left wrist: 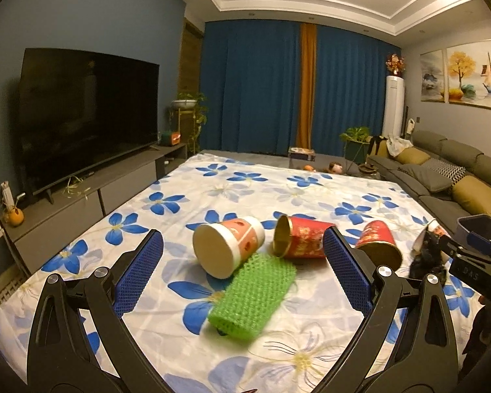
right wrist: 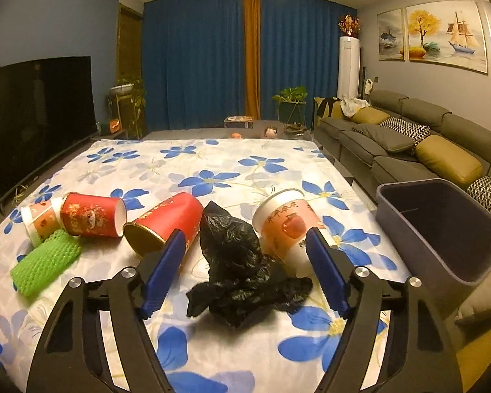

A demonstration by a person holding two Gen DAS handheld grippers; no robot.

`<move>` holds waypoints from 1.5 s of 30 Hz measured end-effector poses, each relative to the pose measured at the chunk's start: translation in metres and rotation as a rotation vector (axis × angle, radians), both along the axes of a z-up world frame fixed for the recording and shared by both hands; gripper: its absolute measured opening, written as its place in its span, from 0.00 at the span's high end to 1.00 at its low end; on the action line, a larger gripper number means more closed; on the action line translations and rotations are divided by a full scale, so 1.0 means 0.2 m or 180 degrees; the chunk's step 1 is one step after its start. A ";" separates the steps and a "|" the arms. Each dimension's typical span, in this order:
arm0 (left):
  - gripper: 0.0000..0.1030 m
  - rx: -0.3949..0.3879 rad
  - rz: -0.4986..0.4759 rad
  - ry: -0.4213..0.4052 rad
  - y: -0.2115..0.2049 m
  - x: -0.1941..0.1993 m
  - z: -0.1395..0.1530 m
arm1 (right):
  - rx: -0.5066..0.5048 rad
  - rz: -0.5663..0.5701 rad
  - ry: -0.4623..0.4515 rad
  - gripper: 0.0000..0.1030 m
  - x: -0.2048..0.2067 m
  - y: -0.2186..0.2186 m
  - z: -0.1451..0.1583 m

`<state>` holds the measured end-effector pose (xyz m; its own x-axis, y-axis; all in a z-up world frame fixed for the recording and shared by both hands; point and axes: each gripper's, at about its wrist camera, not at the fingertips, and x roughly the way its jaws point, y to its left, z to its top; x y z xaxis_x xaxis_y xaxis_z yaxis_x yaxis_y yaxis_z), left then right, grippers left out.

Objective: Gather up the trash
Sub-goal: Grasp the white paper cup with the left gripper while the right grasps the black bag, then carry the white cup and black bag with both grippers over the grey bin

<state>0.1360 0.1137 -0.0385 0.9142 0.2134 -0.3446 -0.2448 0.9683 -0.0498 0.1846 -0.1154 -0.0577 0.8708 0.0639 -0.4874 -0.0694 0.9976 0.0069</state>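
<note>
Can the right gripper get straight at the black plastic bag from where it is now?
Probably yes. The right gripper is open, and the black plastic bag lies between its fingers on the floral sheet, with nothing over it.

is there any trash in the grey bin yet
No, in the right wrist view the grey bin shows only its bare dark inside, while the cups and the black plastic bag lie on the flowered sheet.

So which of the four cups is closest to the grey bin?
The pale peach-and-white cup, just right of the black plastic bag. It lies nearest the grey bin; the other three cups all sit left of the bag.
</note>
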 end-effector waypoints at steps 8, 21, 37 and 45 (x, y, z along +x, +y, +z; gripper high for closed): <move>0.07 -0.0220 -0.0078 0.0123 0.14 0.15 -0.04 | -0.0043 0.0049 0.0182 0.48 0.11 0.03 -0.07; 0.29 -0.0361 -0.0209 0.0460 0.21 0.33 -0.16 | 0.0022 0.0196 0.0207 0.92 0.09 0.04 -0.07; 0.90 -0.0753 -0.0413 0.0741 0.26 0.46 -0.26 | 0.0207 0.0351 -0.0071 0.92 -0.14 -0.01 0.06; 0.98 -0.0697 -0.0344 0.0518 0.26 0.36 -0.17 | 0.0226 0.0362 -0.0151 0.92 -0.20 -0.04 0.11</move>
